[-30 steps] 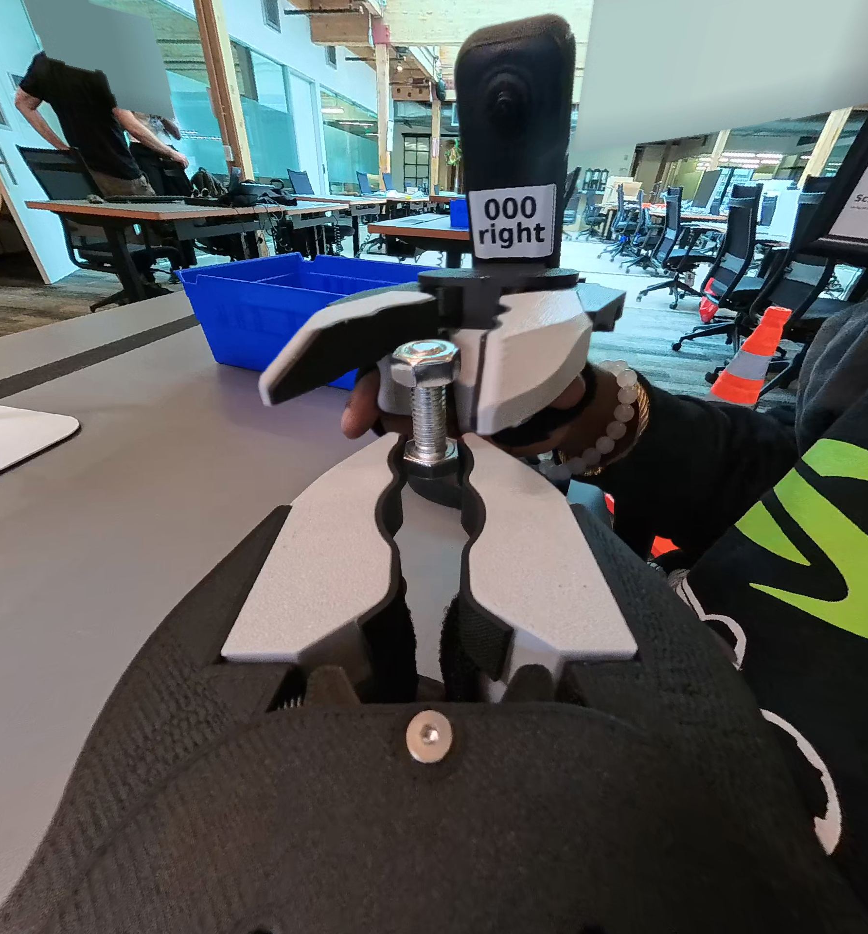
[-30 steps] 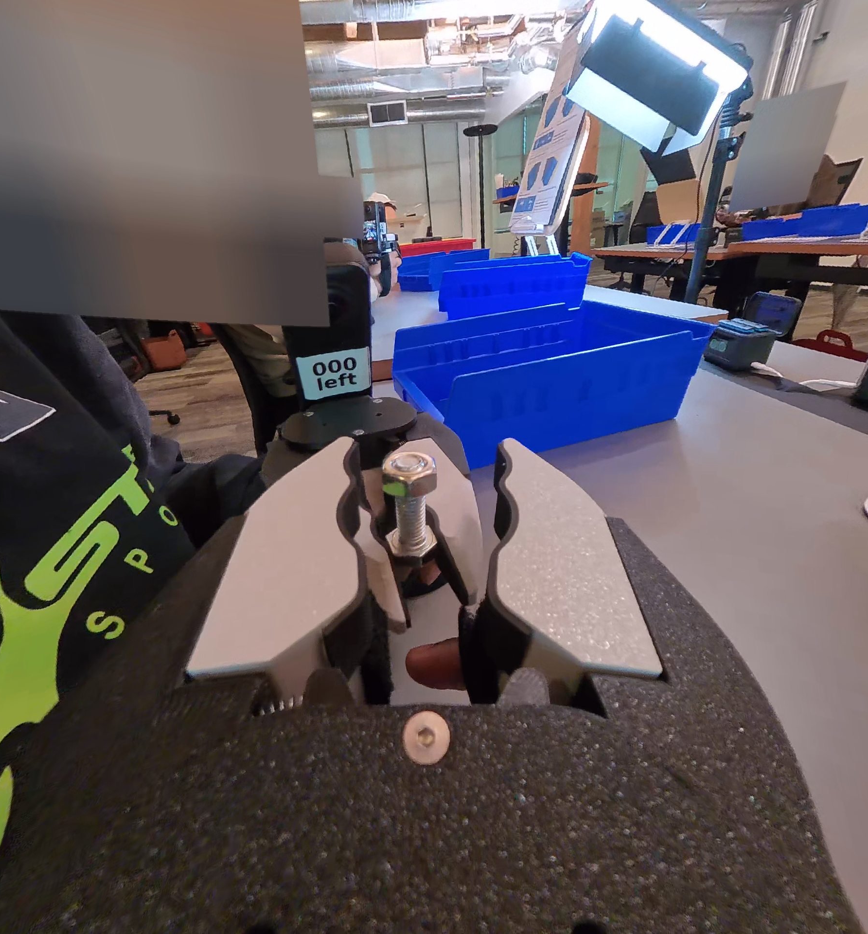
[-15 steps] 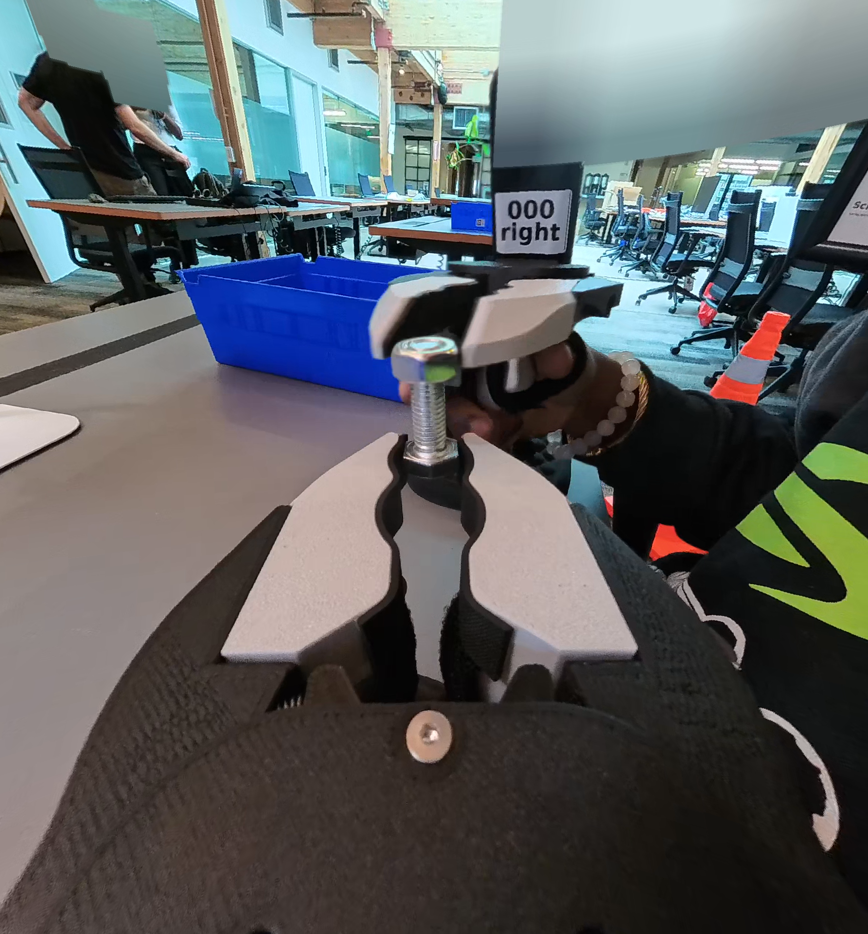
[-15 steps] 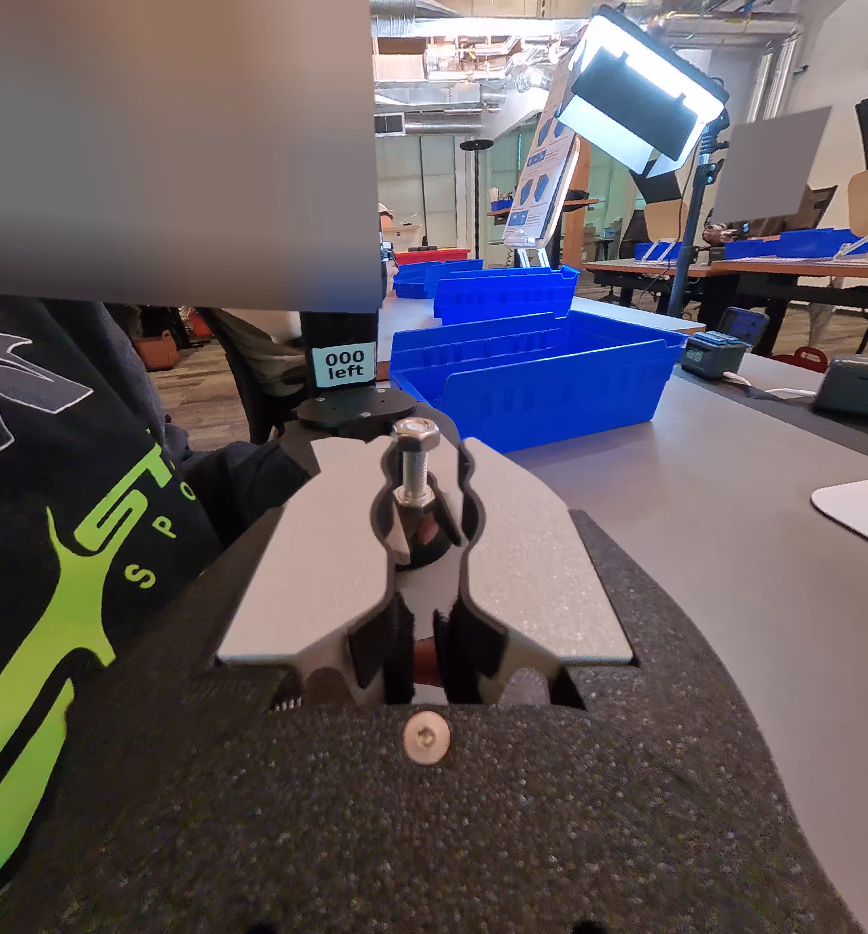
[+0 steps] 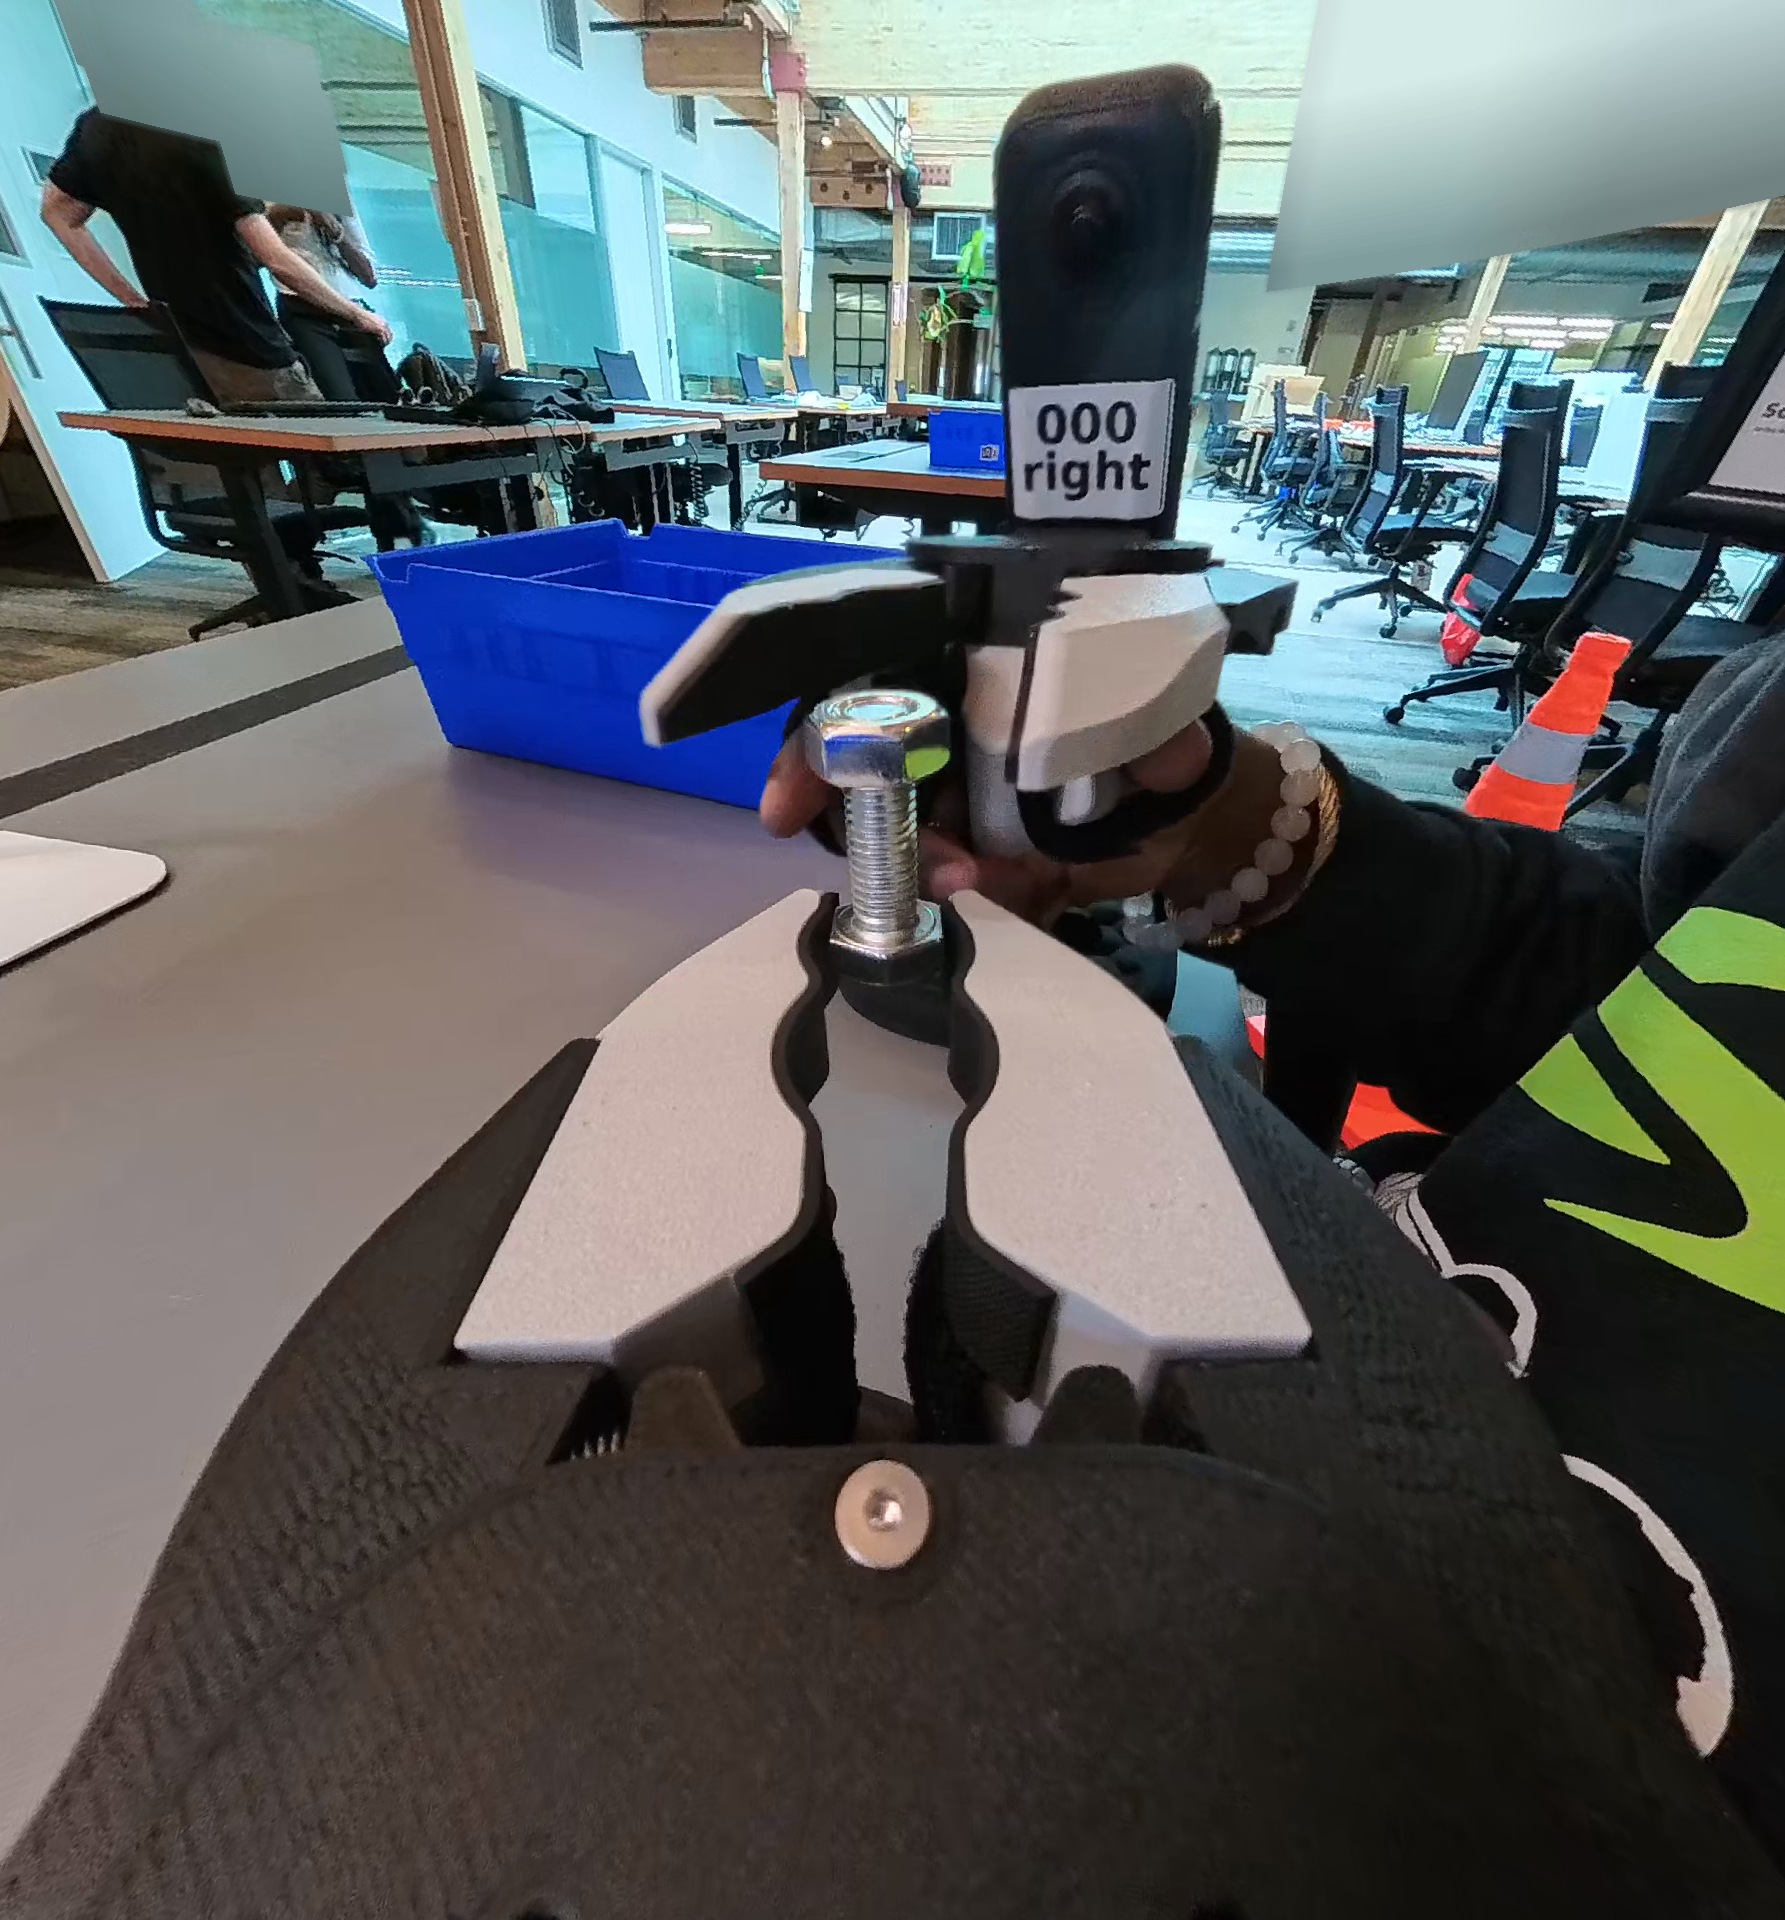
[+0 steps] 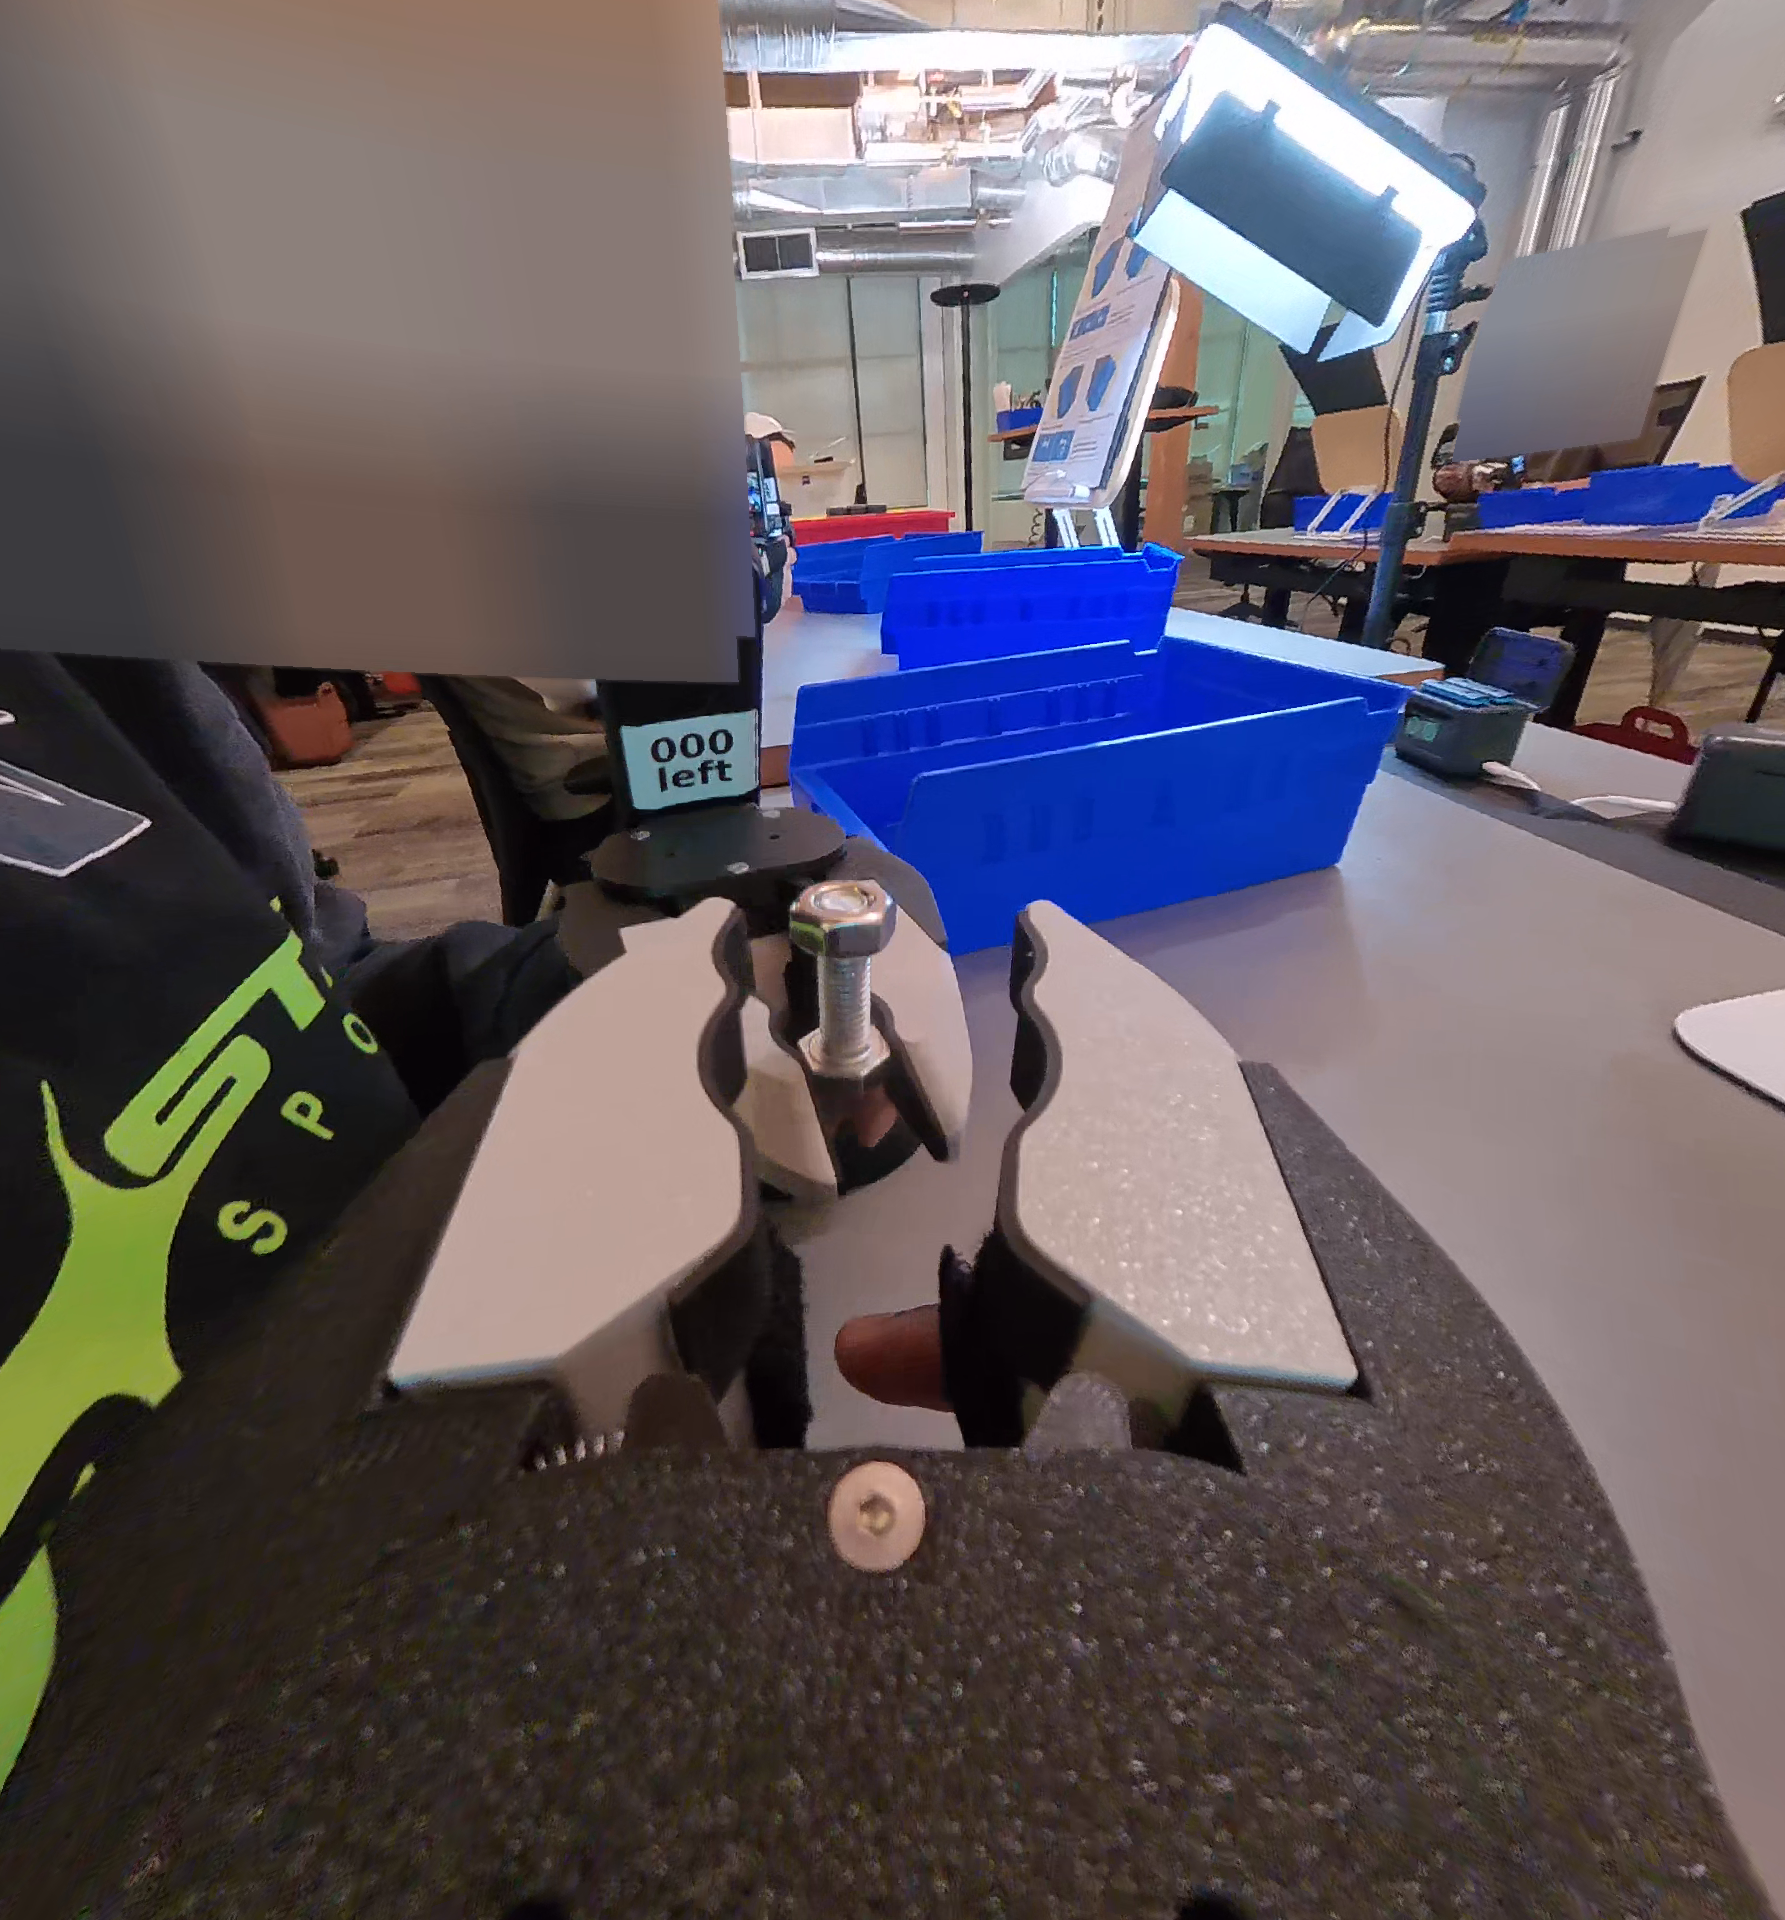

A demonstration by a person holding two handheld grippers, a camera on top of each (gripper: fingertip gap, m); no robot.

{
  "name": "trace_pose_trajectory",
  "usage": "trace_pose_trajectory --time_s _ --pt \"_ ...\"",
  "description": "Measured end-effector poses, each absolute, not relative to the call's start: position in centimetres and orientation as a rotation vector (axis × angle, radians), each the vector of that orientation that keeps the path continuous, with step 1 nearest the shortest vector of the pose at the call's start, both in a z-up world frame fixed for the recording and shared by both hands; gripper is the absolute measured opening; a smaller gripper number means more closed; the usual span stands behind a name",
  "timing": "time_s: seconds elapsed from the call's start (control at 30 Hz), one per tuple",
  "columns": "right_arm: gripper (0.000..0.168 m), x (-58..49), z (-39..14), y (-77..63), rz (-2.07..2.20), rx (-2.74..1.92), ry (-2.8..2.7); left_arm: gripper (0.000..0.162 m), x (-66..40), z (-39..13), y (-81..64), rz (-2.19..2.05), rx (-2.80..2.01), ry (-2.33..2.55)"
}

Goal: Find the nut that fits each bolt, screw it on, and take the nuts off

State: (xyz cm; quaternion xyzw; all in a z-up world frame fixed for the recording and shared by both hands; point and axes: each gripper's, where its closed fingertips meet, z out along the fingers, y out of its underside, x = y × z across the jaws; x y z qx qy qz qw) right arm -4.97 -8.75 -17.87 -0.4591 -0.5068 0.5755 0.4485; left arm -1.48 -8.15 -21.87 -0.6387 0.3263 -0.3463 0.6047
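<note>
Left tool (image 5: pixel 883 935) clamps upright bolt (image 5: pixel 880 852) | right tool (image 6: pixel 872 971) spread wide, beside nut (image 6: pixel 842 916)

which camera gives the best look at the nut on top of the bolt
The left wrist view: the nut sits large and unblocked atop the upright bolt. The right wrist view shows it smaller, between the open right tongs.

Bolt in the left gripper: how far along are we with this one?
Done: a nut sits on the top end of the upright bolt. In hand: the left gripper is shut on the bolt's lower end; the right gripper is open, fingers either side of the nut. Left: bare thread shows below the nut, so it must be run down or taken off; I cannot tell which.
</note>
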Motion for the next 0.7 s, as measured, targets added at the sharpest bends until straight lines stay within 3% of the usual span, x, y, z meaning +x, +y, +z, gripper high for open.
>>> trace_pose_trajectory --time_s 0.23,0.57,0.7 --pt "0.050 -6.9 -18.1 -8.8 1.426 -1.149 -1.244 0.019 -1.5 -21.9 -8.2 -0.797 -1.477 0.757" --pt "0.037 -4.5 -17.9 -8.3 1.424 -1.132 -1.225 0.019 -1.5 -21.8 -8.1 -0.802 -1.475 0.753" --pt "0.014 -3.4 -17.6 -7.6 1.398 -1.122 -1.201 0.019 -1.5 -21.8 -8.1 -0.804 -1.473 0.751"
